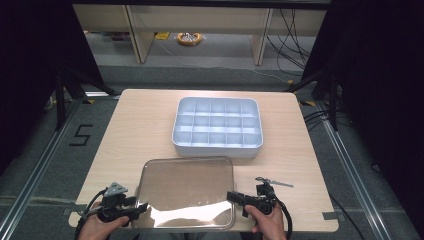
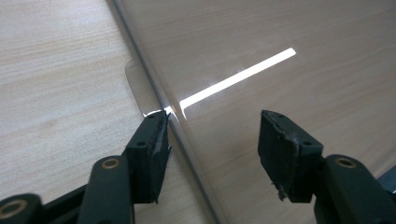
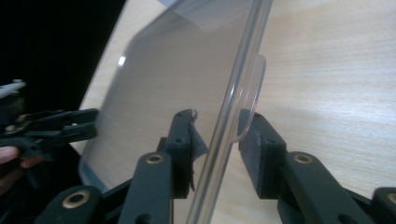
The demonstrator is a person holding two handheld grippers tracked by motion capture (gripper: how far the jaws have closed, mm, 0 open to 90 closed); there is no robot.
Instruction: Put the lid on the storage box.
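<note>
Lying flat at the table's [image 1: 140,117] near edge, the clear lid [image 1: 187,185] looks light, thin and slippery (likely bendy). Its small side tabs suit gripping. Left gripper [image 2: 212,140] and right gripper [image 3: 219,135] both straddle its edges, jaws apart.

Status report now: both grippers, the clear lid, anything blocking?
Left gripper open, straddling lid edge. Right gripper open, jaws either side of lid tab. Lid lies near the tray. Nothing blocking.
</note>
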